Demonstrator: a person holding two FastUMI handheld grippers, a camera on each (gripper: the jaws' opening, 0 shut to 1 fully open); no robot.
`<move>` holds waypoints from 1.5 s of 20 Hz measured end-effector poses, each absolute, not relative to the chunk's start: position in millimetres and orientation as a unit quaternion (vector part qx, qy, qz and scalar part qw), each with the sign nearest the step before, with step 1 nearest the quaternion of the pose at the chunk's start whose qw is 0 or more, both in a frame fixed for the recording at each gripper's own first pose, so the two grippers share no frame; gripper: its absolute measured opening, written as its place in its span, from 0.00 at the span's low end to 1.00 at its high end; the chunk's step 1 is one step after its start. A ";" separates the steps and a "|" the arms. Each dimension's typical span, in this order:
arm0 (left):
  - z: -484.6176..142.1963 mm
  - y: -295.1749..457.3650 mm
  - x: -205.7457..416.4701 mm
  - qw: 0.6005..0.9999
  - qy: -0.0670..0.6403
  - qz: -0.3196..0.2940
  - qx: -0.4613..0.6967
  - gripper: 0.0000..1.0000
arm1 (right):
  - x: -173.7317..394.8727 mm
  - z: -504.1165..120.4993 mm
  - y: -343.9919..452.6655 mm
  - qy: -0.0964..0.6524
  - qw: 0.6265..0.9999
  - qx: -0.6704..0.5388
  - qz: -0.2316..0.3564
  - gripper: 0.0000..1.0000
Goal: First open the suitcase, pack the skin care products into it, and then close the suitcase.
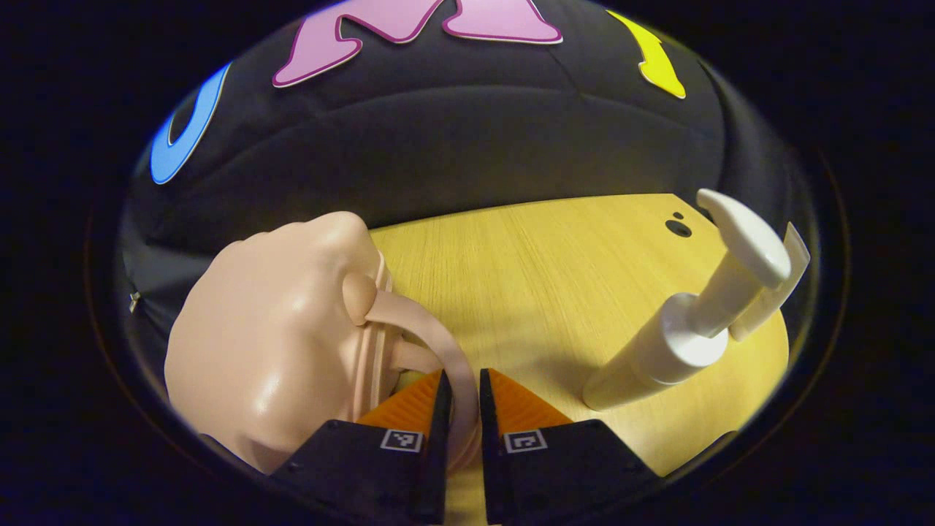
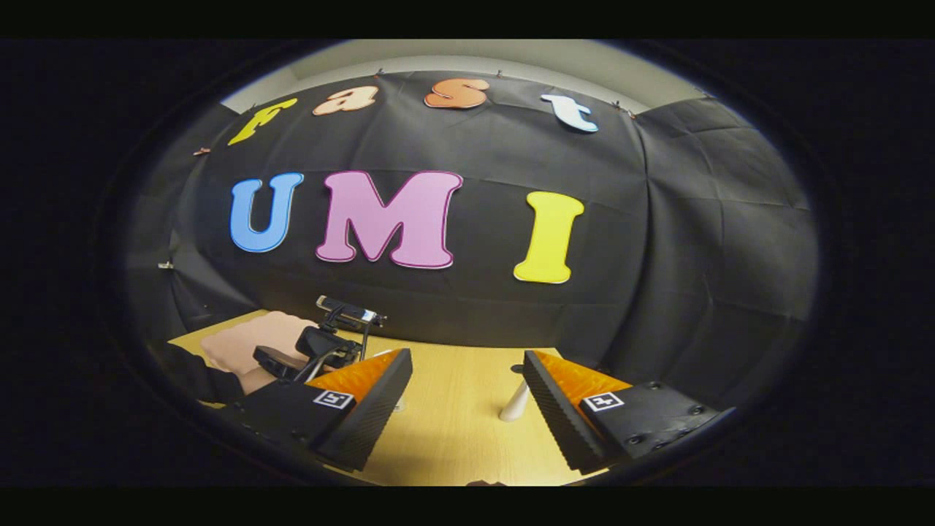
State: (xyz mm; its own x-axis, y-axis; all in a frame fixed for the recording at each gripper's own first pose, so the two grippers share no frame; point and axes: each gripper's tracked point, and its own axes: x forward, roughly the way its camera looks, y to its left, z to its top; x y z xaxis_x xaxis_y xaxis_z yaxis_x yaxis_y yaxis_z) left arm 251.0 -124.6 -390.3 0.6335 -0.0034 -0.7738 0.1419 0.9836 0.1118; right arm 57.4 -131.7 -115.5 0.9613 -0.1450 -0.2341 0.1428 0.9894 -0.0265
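Left gripper view: the left gripper (image 1: 462,398) has its two fingers nearly together, pinching the curved handle (image 1: 445,351) of a pale pink suitcase (image 1: 270,343). The case lies just ahead and to the left of the fingers on a light wooden table (image 1: 526,277). To the right, apart from the gripper, a white pump bottle (image 1: 694,321) stands on the tabletop, appearing tilted by the lens.

Right gripper view: the right gripper (image 2: 467,387) hangs above the table with its fingers spread wide, holding nothing. Between them, farther off, the base of the pump bottle shows. At far left, a hand (image 2: 245,343) holds the other gripper's body (image 2: 321,343) low over the table.
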 end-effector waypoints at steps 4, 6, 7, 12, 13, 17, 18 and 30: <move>-351.5 -131.6 253.5 0.909 0.413 -0.056 0.031 0.15 | 59.9 -123.9 -134.3 0.127 0.989 -0.007 -0.071 0.96; -316.3 -123.2 250.9 0.903 0.428 -0.033 -0.001 0.14 | 62.5 -120.6 -130.6 0.125 0.990 -0.006 -0.068 0.96; -294.2 -123.2 253.3 0.904 0.424 -0.029 -0.034 0.14 | 64.8 -118.4 -128.3 0.121 0.990 -0.006 -0.066 0.97; -188.6 -76.1 277.7 0.911 0.402 -0.044 -0.083 0.14 | 75.2 -114.1 -103.6 0.113 0.993 -0.005 -0.040 0.98; -175.3 -59.9 279.7 0.908 0.405 -0.044 -0.098 0.14 | 77.3 -113.6 -100.2 0.113 0.993 0.000 -0.035 0.98; -144.0 9.4 279.5 0.902 0.414 -0.061 -0.106 0.14 | 85.6 -101.9 -87.0 0.099 0.995 0.015 -0.024 0.96; -137.7 28.6 280.2 0.904 0.415 -0.063 -0.088 0.14 | 86.5 -100.7 -84.0 0.096 0.995 0.013 -0.020 0.97; -139.1 283.4 305.0 0.898 0.417 0.042 0.130 0.12 | 90.0 -111.6 -67.2 0.117 0.993 -0.025 -0.011 0.97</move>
